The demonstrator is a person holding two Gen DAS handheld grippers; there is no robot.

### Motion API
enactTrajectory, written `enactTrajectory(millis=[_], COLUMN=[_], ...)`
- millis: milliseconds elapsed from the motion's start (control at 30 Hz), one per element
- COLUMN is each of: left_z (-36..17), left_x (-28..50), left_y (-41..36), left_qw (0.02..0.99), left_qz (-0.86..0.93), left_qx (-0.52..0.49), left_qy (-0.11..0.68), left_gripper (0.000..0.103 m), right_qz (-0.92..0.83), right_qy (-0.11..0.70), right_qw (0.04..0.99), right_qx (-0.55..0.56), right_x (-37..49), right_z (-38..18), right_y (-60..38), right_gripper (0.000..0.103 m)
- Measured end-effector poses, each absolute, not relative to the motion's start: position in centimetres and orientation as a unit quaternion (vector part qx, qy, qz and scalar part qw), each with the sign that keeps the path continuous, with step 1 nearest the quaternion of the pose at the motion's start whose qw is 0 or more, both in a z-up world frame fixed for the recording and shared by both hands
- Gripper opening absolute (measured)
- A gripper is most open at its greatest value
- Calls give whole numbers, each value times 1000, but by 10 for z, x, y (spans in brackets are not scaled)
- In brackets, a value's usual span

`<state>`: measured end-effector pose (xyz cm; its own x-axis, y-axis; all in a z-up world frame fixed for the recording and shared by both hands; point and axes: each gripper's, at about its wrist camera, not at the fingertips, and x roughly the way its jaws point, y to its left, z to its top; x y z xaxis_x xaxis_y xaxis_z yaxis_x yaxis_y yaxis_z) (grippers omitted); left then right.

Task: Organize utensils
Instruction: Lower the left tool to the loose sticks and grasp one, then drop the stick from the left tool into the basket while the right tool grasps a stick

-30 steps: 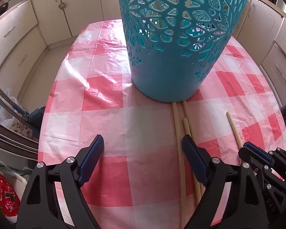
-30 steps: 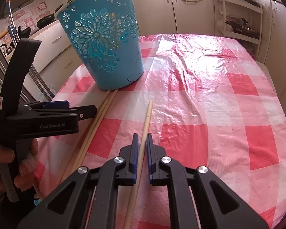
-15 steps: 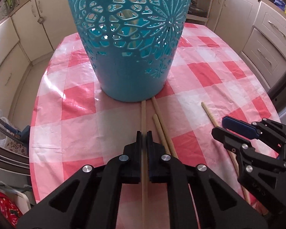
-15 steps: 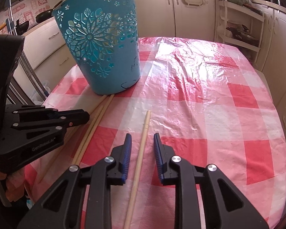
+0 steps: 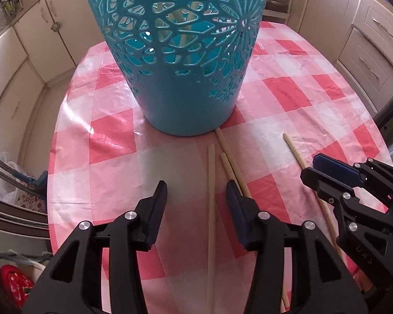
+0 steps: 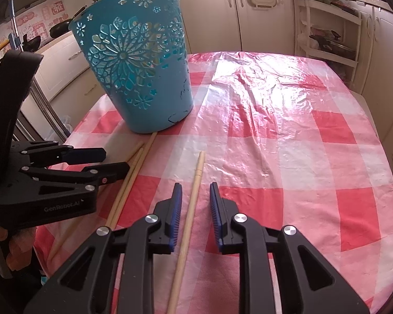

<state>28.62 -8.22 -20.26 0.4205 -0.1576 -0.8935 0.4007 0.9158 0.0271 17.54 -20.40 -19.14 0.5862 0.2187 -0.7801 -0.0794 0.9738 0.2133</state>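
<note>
Left gripper (image 5: pixel 196 192) jaws just reopened, straddling a pale wooden chopstick (image 5: pixel 211 198) on the red-checked tablecloth (image 5: pixel 110 136), untouched. Right gripper (image 6: pixel 195 198) likewise apart around another chopstick (image 6: pixel 194 191). Teal cut-out plastic basket (image 5: pixel 180 52) just beyond.

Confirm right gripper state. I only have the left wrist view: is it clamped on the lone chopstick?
Observer: No. The right wrist view shows the right gripper with its jaws apart, just opened. The lone chopstick lies between the pads, touching neither.
Operator: Any damage on the bin?
Observer: Possibly. The blue bin has dark jagged lines near its base on the side facing the right camera; they could be cracks or just marks.
</note>
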Motion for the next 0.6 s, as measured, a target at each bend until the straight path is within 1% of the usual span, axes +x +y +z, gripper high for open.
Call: enactTrajectory(millis=[33,67,200,267,367,433,533,600], left_z=[-201,-200,-196,-184,-144,-108,-43,-9], left_x=[286,285,272,262,243,235,237,246], left_y=[-83,-85,-84,-81,-70,-62,-50,-46], left_qw=[833,831,819,819,821,827,853,871], left_qz=[-171,-177,-198,-217,-278,-313,-332,-329], left_qx=[121,127,134,128,89,59,22,3], left_qy=[511,512,521,516,491,464,402,366], left_gripper=[17,5,5,5,5,5,5,5], right_qz=[84,84,85,85,85,85,85,85], right_qy=[447,447,447,447,446,446,446,446], right_qw=[887,887,887,887,887,887,888,888], right_qx=[79,80,80,82,81,81,79,78], right_x=[175,176,176,176,176,176,175,175], right_z=[-192,-192,-192,-192,-192,-192,-191,-191], right_y=[-204,-204,-204,-205,-204,-204,-203,-202], right_gripper=[23,23,23,23,23,24,25,25])
